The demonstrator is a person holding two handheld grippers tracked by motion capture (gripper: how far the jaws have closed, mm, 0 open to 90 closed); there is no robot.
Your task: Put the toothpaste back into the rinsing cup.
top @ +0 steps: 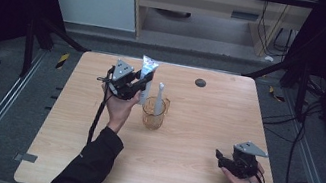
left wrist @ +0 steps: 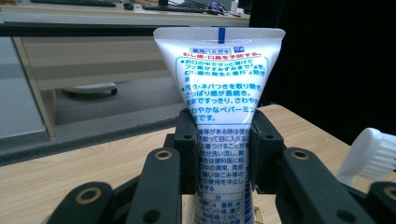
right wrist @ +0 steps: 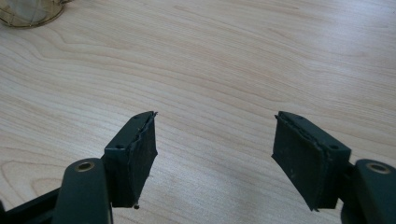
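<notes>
The left gripper view reads blue print on the white toothpaste tube (left wrist: 223, 93), apparently upright, clamped in the left gripper (left wrist: 223, 156); the high view adds the amber plastic cup (top: 154, 113) just beside it. The right gripper (right wrist: 215, 154) stands wide apart over bare wooden worktop (right wrist: 233, 60).

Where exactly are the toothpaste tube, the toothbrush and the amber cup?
toothpaste tube (left wrist: 224, 84), left gripper view, on its printed white body above the jaws.
toothbrush (top: 160, 96), high view, on the white handle standing up out of the cup.
amber cup (top: 152, 118), high view, on its see-through side wall.

Lab (framed rig table (top: 182, 140), cables (top: 308, 147))
</notes>
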